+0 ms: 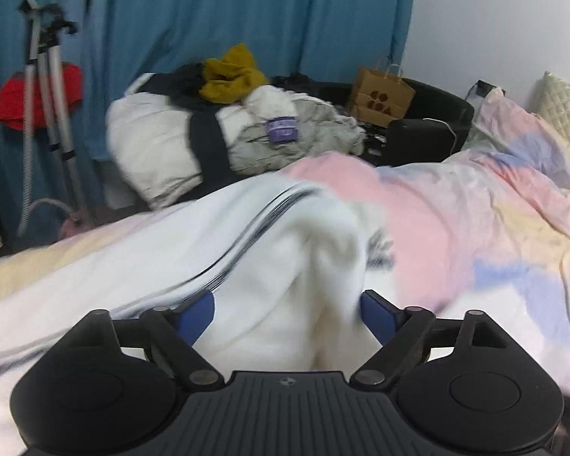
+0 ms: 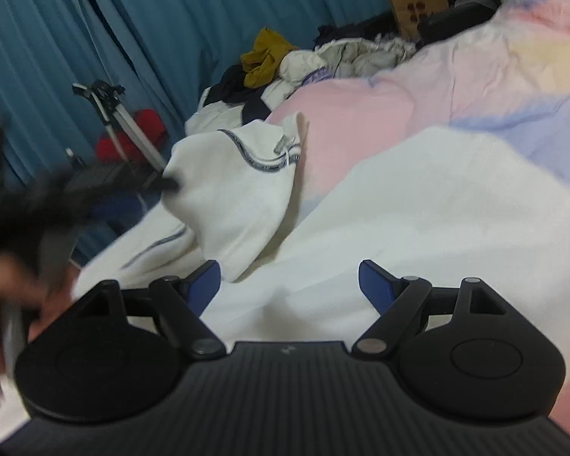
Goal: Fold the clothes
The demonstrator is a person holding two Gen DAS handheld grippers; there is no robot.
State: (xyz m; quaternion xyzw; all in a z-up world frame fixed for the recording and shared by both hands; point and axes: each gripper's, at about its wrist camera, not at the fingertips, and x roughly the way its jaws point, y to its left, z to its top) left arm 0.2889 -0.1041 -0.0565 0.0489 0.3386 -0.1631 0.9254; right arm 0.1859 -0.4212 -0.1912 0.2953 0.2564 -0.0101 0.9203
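Observation:
A white garment with dark striped trim [image 2: 418, 205] lies on the pastel bedcover [image 2: 513, 76]. In the left wrist view the garment [image 1: 269, 266] is bunched up between the blue pads of my left gripper [image 1: 287, 313], whose jaws stand wide apart with cloth draped between them. In the right wrist view the left gripper [image 2: 171, 184] appears blurred at the left, holding up a fold of the garment [image 2: 239, 182]. My right gripper [image 2: 288, 285] is open and empty just above the flat part of the garment.
A pile of clothes with a mustard piece [image 1: 230, 76] lies past the bed. A brown paper bag [image 1: 382, 97], a black container [image 1: 429, 129], a tripod [image 1: 49, 95] and blue curtains [image 1: 209, 11] stand behind. A pillow [image 1: 566, 110] is at right.

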